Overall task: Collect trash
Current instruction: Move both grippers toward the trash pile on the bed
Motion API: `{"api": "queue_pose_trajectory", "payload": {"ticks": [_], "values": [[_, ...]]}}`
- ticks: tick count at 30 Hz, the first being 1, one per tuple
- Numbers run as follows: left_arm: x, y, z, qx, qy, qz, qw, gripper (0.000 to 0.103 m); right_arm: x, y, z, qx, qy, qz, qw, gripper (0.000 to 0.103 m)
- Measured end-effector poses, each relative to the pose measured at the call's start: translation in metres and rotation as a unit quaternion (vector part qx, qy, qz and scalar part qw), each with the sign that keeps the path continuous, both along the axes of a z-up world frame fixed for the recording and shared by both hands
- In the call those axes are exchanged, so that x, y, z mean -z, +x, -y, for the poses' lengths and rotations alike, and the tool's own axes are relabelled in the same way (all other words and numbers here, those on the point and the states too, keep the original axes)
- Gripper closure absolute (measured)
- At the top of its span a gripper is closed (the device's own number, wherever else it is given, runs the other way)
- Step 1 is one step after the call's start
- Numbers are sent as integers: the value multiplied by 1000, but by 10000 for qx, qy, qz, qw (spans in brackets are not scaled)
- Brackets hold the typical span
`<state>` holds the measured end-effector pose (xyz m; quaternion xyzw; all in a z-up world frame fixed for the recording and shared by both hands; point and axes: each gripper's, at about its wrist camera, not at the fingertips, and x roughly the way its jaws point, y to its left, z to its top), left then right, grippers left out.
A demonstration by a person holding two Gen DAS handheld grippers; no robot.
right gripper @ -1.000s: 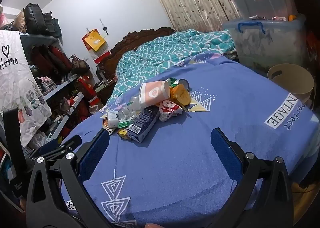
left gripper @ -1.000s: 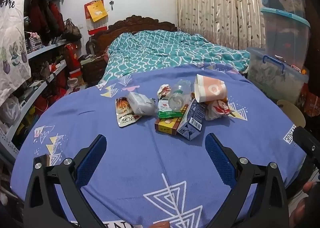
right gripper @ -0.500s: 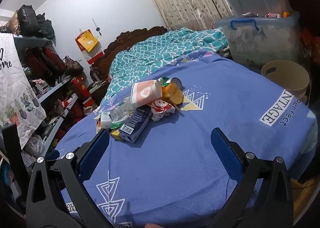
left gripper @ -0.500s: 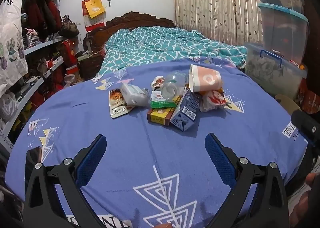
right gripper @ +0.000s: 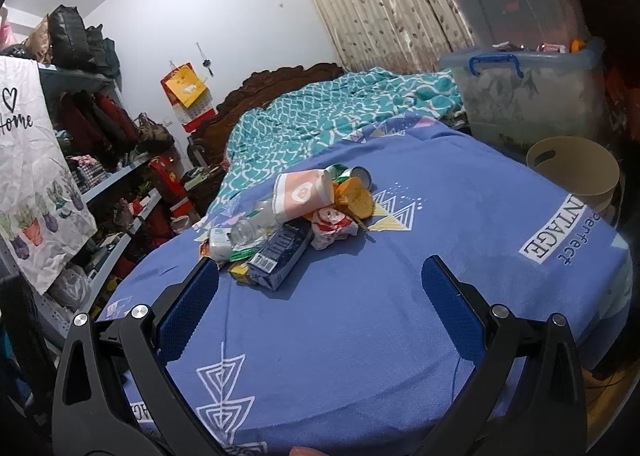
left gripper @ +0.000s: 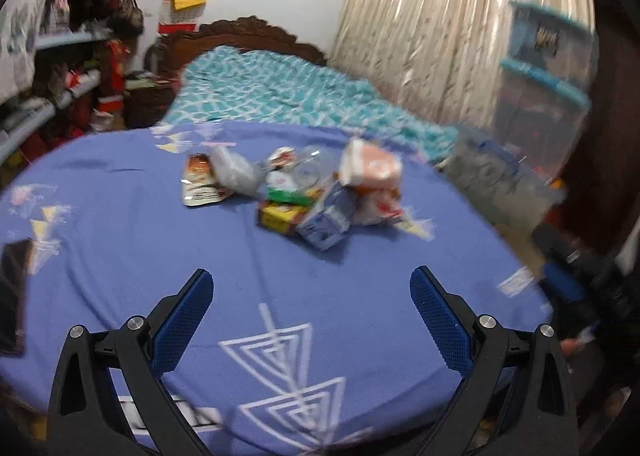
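Now one paper cup (right gripper: 306, 191), one blue carton (right gripper: 280, 256), one bin (right gripper: 574, 171) show

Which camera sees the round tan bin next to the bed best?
The right wrist view. The tan bin shows sharp there, with its open top and handle slot, beside the blue cover's edge. The left wrist view is blurred, and I cannot make the bin out there.

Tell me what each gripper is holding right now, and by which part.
Nothing is held. The left gripper and right gripper are both open above the blue patterned bedsheet, short of the pile of mixed packaging trash.
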<state>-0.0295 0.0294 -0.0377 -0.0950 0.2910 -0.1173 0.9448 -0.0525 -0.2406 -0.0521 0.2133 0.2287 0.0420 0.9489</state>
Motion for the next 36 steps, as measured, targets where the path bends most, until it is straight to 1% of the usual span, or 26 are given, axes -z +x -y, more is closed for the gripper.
{"api": "queue_pose_trajectory", "payload": {"ticks": [3,5,7,9,11,14,17,21,24,26,31,36], "values": [[-1,-5,-2,-66,-18,3,10000,9,2,-8,-1,-101,84,-5,9999,3],[-4,-9,0,-29,-2,42,10000,9,1,-16,-1,-96,96,104,9999,3],[-6,-12,3,53,44,75,9999,9,-3,-22,-1,-102,79,253,9996,3],[-8,-13,8,285,29,107,9995,9,-5,-25,-4,-154,57,343,9993,3],[-7,-15,11,386,124,102,9991,9,-4,-23,-7,-222,28,311,9993,3],[-6,-14,13,396,192,116,9990,9,-3,-20,-10,-289,28,239,9993,3],[-4,-13,13,372,203,43,9991,9,-3,-21,-13,-332,-21,251,9991,3],[-1,-9,18,445,352,-104,9983,8,-1,-18,-20,-460,-95,181,9987,3],[-1,-11,20,489,441,-93,9978,9,0,-19,-21,-487,-100,161,9986,3],[-1,-11,19,434,444,-47,9981,8,0,-18,-21,-475,-96,191,9986,3],[-4,-5,7,117,456,4,9989,9,2,-16,-24,-512,-92,146,9985,3],[-14,5,-3,-139,503,199,9984,9,3,-17,-26,-522,-105,87,9985,3]]}}
